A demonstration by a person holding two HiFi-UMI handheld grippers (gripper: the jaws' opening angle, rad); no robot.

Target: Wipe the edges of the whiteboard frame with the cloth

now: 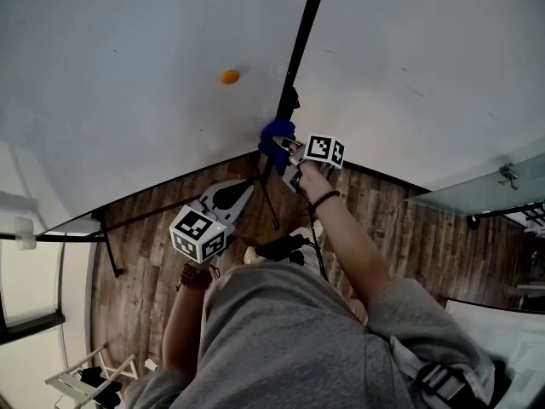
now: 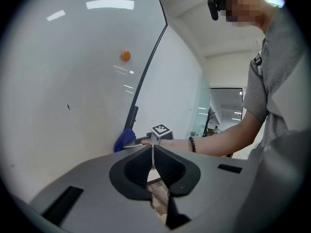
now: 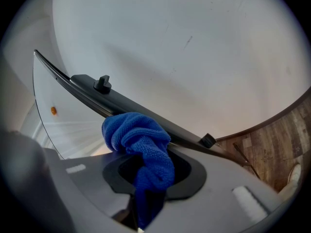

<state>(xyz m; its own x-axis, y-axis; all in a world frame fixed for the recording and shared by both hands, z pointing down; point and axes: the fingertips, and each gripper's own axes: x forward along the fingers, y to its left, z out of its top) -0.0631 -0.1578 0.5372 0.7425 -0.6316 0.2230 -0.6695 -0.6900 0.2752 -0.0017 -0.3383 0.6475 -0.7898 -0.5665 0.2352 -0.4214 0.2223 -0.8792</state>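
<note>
At the far left stands the whiteboard [image 1: 128,75], its white face bare except for a small orange magnet [image 1: 230,77]. Below it the left gripper [image 1: 240,194] hangs over the wooden floor [image 1: 145,254], apart from the board. Its own view shows the jaws pressed together with nothing between them, and it takes no part in the wiping.

Next comes the frame [image 1: 300,41], a thin black strip along the board's right edge. In the head view its long axis runs from the top of the picture down and slightly leftward to the cloth. I judge it to be the board's upright side, pointing toward the floor. In the right gripper view it crosses on a slant from upper left to lower right and carries a small black knob [image 3: 102,84].

The blue cloth [image 1: 274,136] is bunched against the low end of that strip. The right gripper [image 1: 292,153] has its jaws closed on the cloth's tail, and a thick wad bulges out in front and appears to rest on the frame.

To wipe well, I would keep that wad pressed on the strip and travel along its length, not across it. The wrist should turn so the cloth wraps the outer side too. The grip must hold firm so the cloth is not dragged free, the bare jaws should stay off the board, and the knob may snag the cloth.

Right of the frame is plain white wall [image 1: 426,49].
</note>
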